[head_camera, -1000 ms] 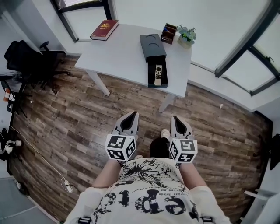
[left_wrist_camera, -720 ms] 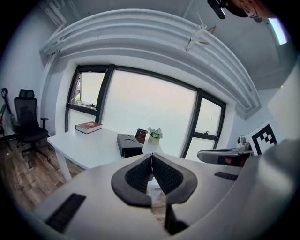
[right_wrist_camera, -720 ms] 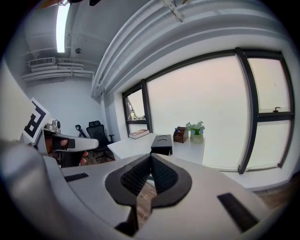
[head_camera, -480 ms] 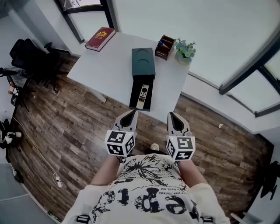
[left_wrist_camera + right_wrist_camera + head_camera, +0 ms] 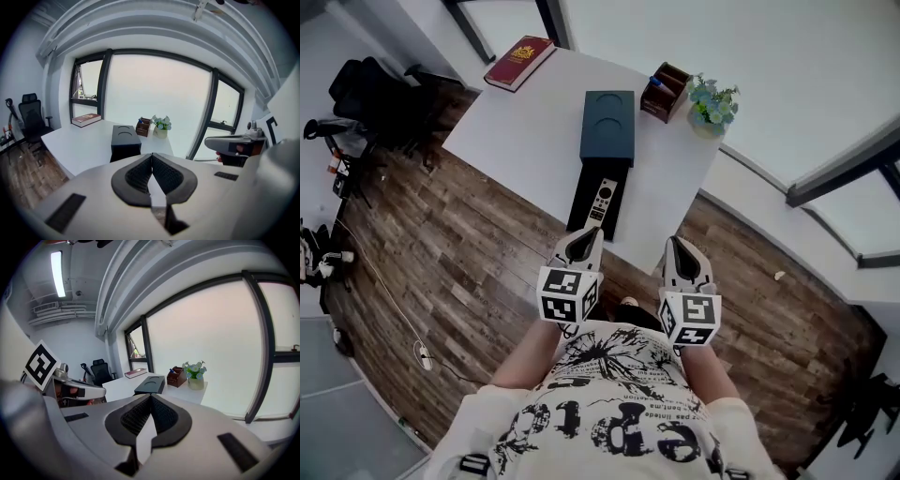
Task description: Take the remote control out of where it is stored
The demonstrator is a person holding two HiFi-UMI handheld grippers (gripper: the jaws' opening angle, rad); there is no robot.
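A white remote control [image 5: 602, 200] lies in the pulled-out black tray [image 5: 583, 208] of a dark storage box [image 5: 607, 127] on the white table [image 5: 516, 131]. The box [image 5: 125, 139] also shows in the left gripper view and the box [image 5: 151, 385] in the right gripper view; the remote is hidden in both. My left gripper [image 5: 584, 242] is shut and empty, held in front of the table's near edge, just short of the tray. My right gripper [image 5: 680, 251] is shut and empty, beside it to the right.
A red book [image 5: 520, 62] lies at the table's far left corner. A brown desk organiser [image 5: 666, 92] and a small potted plant [image 5: 714, 101] stand at the far right. An office chair [image 5: 370, 94] stands left of the table on the wooden floor [image 5: 450, 253].
The person has stepped closer to the table, so the box and remote now lie just ahead of both grippers. Both grippers stay shut and side by side.
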